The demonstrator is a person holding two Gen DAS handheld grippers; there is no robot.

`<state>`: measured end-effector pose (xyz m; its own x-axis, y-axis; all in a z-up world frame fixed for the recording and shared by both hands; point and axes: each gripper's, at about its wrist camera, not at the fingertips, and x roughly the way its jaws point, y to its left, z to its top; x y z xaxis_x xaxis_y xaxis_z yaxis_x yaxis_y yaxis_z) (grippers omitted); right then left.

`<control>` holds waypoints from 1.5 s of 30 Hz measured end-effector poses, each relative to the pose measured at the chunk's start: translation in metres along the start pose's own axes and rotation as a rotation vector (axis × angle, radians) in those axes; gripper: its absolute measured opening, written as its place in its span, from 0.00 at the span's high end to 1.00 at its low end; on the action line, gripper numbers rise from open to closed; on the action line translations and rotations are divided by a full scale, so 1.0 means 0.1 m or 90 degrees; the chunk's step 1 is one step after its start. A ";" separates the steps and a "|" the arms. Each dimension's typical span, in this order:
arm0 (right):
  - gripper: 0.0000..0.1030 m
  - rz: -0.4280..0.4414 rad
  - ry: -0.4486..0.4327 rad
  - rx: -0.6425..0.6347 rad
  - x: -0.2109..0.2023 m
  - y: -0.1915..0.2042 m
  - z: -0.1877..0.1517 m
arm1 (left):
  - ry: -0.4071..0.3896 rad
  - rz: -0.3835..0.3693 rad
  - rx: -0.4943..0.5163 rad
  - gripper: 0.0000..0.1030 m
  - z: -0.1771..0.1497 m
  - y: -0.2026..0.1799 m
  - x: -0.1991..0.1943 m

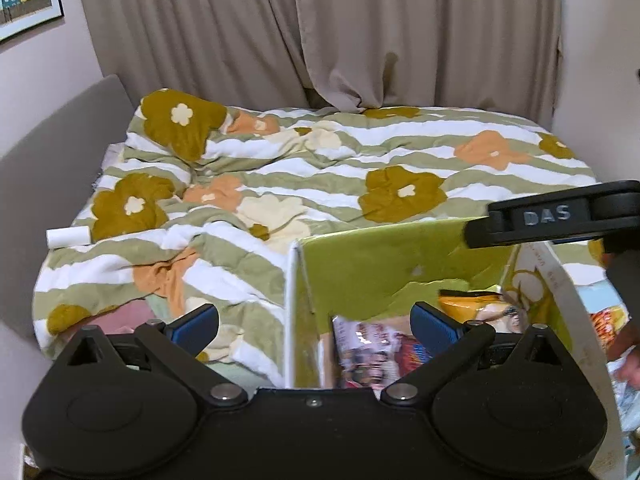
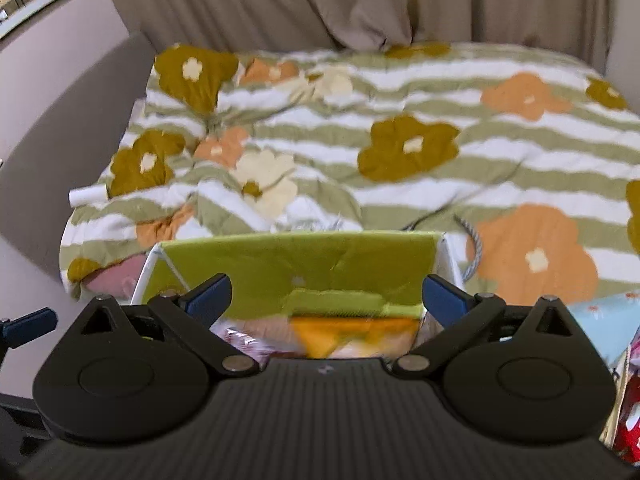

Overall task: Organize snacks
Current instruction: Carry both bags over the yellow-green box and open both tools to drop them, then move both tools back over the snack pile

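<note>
PROGRESS: partly done | box (image 2: pixel 296 268) on bed (image 2: pixel 400 184) holds at least 2 snack packets (image 1: pixel 376 352) | more packets lie outside at right (image 2: pixel 632 408) (count unclear) | left claw (image 1: pixel 316 322) wide, empty | right claw (image 2: pixel 326 300) wide, empty, over box

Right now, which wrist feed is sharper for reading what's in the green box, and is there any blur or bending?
Left wrist view: sharp; snack packets in the green box are readable, though fisheye curves the edges. Right wrist view: motion-smeared; orange packet between the open right gripper fingers is only a blur.
</note>
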<state>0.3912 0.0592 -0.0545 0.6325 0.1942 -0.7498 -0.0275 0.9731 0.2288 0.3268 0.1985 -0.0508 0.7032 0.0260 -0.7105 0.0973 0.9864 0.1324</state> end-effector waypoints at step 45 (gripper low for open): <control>0.00 -0.120 -0.005 0.025 -2.90 -2.86 -1.70 | 0.031 -0.231 0.104 0.01 -0.97 -2.86 -1.55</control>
<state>0.0843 -0.2547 -0.0079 0.6298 0.0078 -0.7767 0.1223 0.9865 0.1090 0.1215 -0.0716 -0.0454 0.5690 -0.3085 -0.7623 0.4470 0.8941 -0.0282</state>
